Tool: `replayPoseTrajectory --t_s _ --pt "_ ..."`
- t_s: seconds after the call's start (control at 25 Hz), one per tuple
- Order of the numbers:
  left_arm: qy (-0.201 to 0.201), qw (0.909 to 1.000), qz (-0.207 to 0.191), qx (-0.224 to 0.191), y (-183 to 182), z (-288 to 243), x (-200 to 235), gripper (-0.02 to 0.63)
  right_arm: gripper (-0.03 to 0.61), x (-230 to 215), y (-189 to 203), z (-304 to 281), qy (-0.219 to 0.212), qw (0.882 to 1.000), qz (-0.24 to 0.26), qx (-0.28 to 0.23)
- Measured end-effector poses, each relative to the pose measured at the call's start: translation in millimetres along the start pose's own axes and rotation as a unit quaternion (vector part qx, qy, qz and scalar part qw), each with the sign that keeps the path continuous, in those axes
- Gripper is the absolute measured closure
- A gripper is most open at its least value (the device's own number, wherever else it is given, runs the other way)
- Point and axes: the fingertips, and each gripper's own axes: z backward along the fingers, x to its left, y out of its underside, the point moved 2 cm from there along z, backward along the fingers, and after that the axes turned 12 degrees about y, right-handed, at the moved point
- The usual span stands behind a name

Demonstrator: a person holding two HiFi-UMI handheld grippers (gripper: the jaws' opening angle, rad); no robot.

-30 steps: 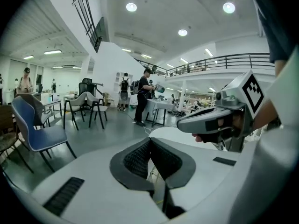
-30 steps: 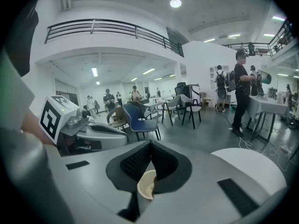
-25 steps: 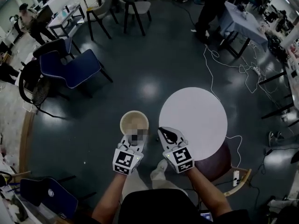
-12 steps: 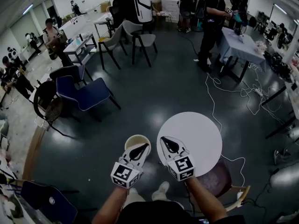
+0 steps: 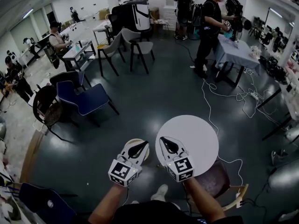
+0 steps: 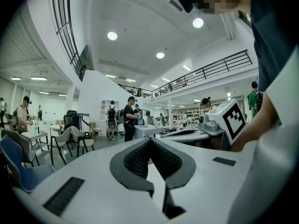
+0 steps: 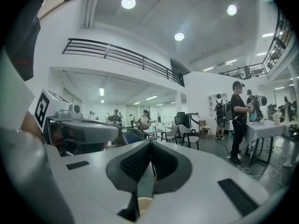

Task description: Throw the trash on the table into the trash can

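The round white table [image 5: 196, 125] shows a bare top in the head view. A beige round trash can [image 5: 128, 144] stands on the floor just left of it, partly hidden behind my left gripper [image 5: 144, 145]. That gripper is shut with nothing between its jaws. My right gripper [image 5: 163, 140] is over the table's near left edge, also shut and holding nothing. In the left gripper view the left gripper [image 6: 150, 142] points level into the room, with the right gripper [image 6: 187, 133] beside it. The right gripper [image 7: 150, 144] in its own view points the same way.
A blue chair [image 5: 86, 98] and a dark mesh chair [image 5: 46, 107] stand to the left. Grey chairs [image 5: 136, 45] are farther back. People stand by a cloth-covered table [image 5: 236, 50] at the back right. White cables [image 5: 243, 96] trail over the dark floor. A brown seat [image 5: 216, 181] sits beneath the round table.
The head view has tipped up, showing more of the room, so table and can sit lower in frame. Both grippers stay shut side by side; the left one now overlaps the can.
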Motion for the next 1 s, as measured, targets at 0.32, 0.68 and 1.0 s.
replayPoseTrajectory --t_s 0.32,0.68,1.0 --pt "0.008 0.9997 -0.021 -0.012 -13 59 -15 0.598 0.56 65 -14 24 0.008 1.0 0.004 -0.005" --pt "0.0 0.9995 -0.028 -0.013 -15 158 -21 0.598 0.56 160 -31 46 0.018 0.999 0.02 -0.017" --pt "0.006 0.9994 -0.03 -0.016 -16 222 -50 0.598 0.56 216 -42 90 0.032 0.999 0.009 -0.025"
